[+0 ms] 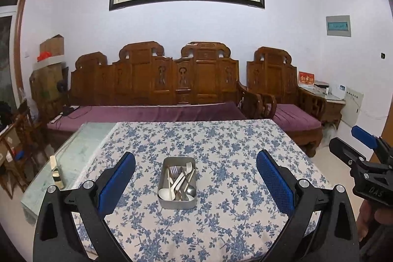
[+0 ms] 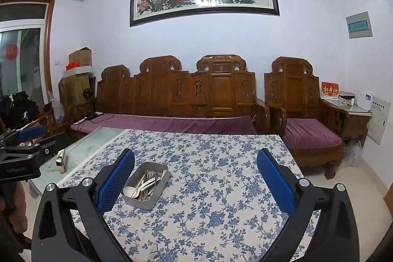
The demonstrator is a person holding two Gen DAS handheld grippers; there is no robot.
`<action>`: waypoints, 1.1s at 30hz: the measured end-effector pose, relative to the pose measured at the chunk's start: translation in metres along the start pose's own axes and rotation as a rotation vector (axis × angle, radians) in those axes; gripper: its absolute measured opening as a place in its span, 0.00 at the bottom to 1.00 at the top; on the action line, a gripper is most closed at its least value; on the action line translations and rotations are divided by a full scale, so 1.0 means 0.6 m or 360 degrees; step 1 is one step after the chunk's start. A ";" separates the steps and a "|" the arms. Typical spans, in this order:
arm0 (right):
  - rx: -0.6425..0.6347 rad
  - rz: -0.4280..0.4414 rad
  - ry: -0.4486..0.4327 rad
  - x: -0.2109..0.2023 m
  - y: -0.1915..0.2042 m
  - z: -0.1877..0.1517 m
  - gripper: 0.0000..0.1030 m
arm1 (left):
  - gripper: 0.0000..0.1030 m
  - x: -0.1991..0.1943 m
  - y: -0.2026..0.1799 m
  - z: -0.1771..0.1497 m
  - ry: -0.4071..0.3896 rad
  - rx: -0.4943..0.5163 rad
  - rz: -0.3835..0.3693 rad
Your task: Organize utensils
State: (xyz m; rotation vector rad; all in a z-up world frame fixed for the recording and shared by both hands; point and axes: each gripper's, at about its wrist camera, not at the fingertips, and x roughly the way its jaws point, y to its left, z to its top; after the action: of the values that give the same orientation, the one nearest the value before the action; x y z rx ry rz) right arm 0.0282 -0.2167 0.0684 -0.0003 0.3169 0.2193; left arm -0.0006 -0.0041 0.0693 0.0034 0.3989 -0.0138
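The metal tin [image 1: 176,182] of forks and spoons is sitting on the flowered tablecloth [image 1: 221,139], its long axis running near to far. It is lying dead ahead of the left gripper [image 1: 195,183], the nearer one, and left of the right gripper [image 2: 195,182]. Both are gaping wide, holding nothing.

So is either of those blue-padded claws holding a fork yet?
No: both the left gripper and right gripper are open and empty, and the forks lie in the metal tin.

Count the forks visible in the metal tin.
2 forks in the metal tin: a metal fork at the far left, a white fork at the far right. Others may be hidden underneath.
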 end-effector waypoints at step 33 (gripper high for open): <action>0.0008 0.0004 0.0011 0.005 0.005 -0.005 0.97 | 0.92 0.004 -0.002 -0.014 0.0009 -0.0008 -0.0003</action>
State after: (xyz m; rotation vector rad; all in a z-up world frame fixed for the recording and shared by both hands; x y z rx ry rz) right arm 0.0296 -0.2132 0.0644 0.0045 0.3245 0.2212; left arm -0.0019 -0.0053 0.0603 -0.0018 0.4046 -0.0150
